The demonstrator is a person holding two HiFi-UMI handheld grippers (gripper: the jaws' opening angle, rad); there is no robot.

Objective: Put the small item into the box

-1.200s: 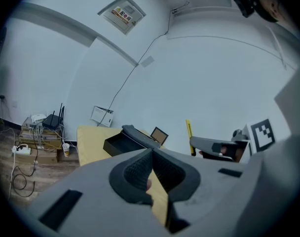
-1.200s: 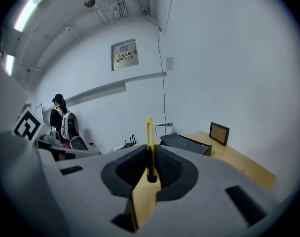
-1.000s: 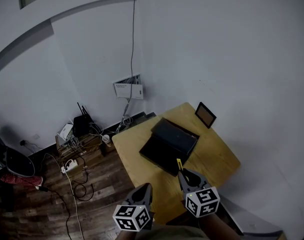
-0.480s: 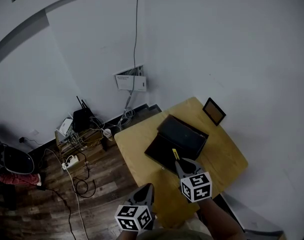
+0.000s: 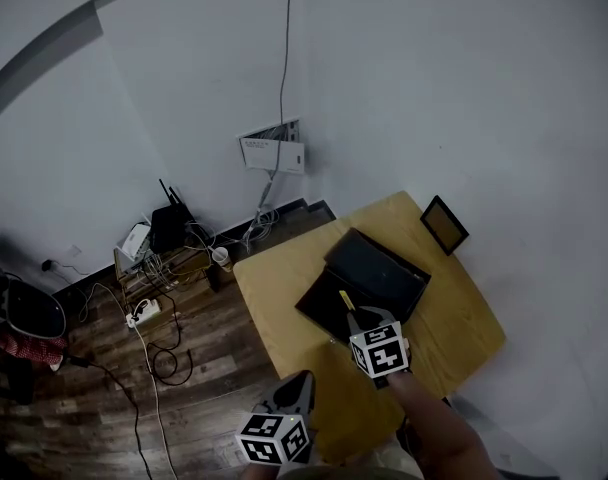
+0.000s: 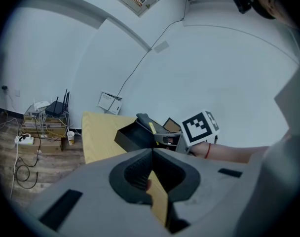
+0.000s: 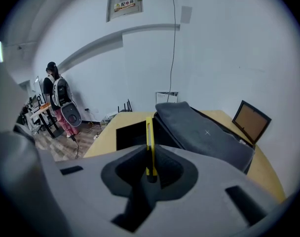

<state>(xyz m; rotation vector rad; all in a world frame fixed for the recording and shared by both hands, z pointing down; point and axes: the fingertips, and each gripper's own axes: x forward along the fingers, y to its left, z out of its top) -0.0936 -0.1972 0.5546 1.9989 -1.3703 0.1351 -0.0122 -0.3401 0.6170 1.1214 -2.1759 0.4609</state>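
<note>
A black box (image 5: 362,280) lies open on the yellow wooden table (image 5: 454,318), its lid (image 7: 204,132) tipped back and its dark compartment (image 7: 131,134) facing up. My right gripper (image 5: 351,314) is shut on a slim yellow item (image 7: 149,144), which stands upright between the jaws. The item's tip (image 5: 345,299) hangs over the box's near edge. My left gripper (image 5: 296,386) stays low at the table's near edge with its jaws together and nothing between them. In the left gripper view, the box (image 6: 132,136) and the right gripper (image 6: 162,136) lie ahead.
A small picture frame (image 5: 445,224) stands at the table's far right corner. On the floor to the left are a router (image 5: 170,230), tangled cables and a power strip (image 5: 144,313). A wall box (image 5: 274,153) hangs behind. A person (image 7: 56,95) stands far off.
My right gripper has moved forward with the yellow item, from the table's near part to the box's near edge. The left gripper has hardly moved.
</note>
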